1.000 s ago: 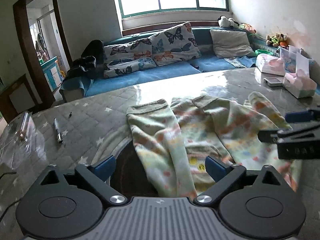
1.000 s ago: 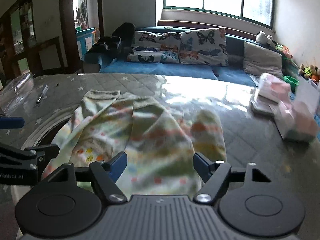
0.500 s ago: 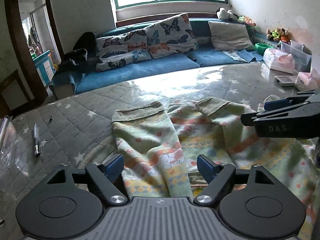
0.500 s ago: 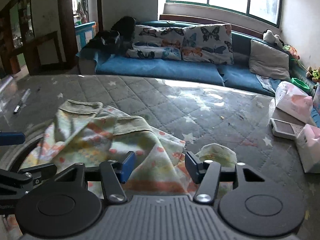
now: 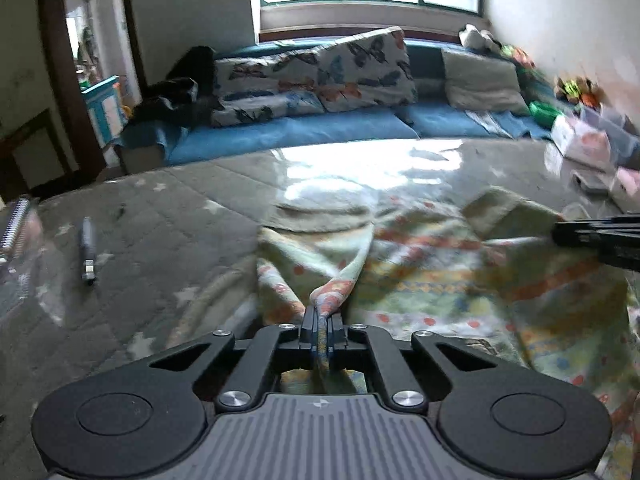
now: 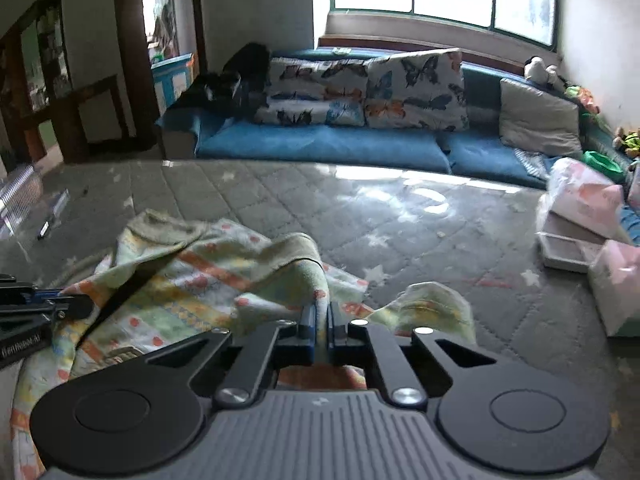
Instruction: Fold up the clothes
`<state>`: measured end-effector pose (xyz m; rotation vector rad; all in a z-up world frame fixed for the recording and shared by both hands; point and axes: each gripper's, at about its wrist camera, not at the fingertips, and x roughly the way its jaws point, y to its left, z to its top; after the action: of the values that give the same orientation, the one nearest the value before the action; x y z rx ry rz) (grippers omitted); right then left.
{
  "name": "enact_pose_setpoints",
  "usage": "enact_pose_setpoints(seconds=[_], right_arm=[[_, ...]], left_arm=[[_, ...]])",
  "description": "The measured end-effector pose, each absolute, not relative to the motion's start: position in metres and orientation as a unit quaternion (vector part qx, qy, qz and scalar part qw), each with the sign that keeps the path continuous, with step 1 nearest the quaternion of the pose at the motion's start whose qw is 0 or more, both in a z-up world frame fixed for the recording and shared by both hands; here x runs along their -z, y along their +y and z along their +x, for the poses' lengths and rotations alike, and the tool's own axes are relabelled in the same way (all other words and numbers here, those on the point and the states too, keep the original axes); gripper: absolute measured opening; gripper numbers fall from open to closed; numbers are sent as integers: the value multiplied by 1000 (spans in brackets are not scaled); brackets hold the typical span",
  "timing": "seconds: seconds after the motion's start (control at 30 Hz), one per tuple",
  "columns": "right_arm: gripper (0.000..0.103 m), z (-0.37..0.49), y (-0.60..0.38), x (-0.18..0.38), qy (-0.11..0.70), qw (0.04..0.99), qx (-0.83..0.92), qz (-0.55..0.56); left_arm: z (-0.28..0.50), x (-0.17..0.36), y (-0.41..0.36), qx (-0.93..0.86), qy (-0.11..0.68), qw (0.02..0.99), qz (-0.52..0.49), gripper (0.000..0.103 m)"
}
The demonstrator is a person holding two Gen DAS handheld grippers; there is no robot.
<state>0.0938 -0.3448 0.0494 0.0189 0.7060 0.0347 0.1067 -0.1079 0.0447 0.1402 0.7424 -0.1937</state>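
While both grippers are clamping the garment, folding's barely starting. L gripper & R gripper are each pinching cloth near its near edge; garment's lying rumpled, w/ all folds left.

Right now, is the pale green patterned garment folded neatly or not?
Not folded: the pale green patterned garment lies rumpled on the mattress, pinched by left gripper and right gripper.

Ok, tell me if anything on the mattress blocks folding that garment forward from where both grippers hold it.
Nothing visible does. The left gripper and right gripper are each shut on the patterned garment, and the quilted mattress beyond it is bare. The pen lies off to the left, the boxes off to the right.
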Motion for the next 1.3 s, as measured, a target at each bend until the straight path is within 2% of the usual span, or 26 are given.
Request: enact_pose_setpoints(seconds=[0.3,0.63,0.8,0.93,1.07,1.3], right_arm=[[5,13,-386,-94,284,957,13,52],[5,-84,-427,-110,247,963,59,93],[5,-119,-447,-99,257,956,91,107],[5,-143,-472,-72,296,937,133,126],[9,-163,-499,-49,327,915,183,148],[12,-185,-501,-47,328,913,202,132]], left_arm=[[60,-71,-40,39,336,941,19,4],[-14,-72,14,3,334,942,-26,1],[-46,-67,31,-9,342,939,-36,1],[-69,-64,45,-21,353,934,-46,1],[-81,-58,57,-38,376,925,-41,2],[-89,-66,59,-49,370,928,-18,37]])
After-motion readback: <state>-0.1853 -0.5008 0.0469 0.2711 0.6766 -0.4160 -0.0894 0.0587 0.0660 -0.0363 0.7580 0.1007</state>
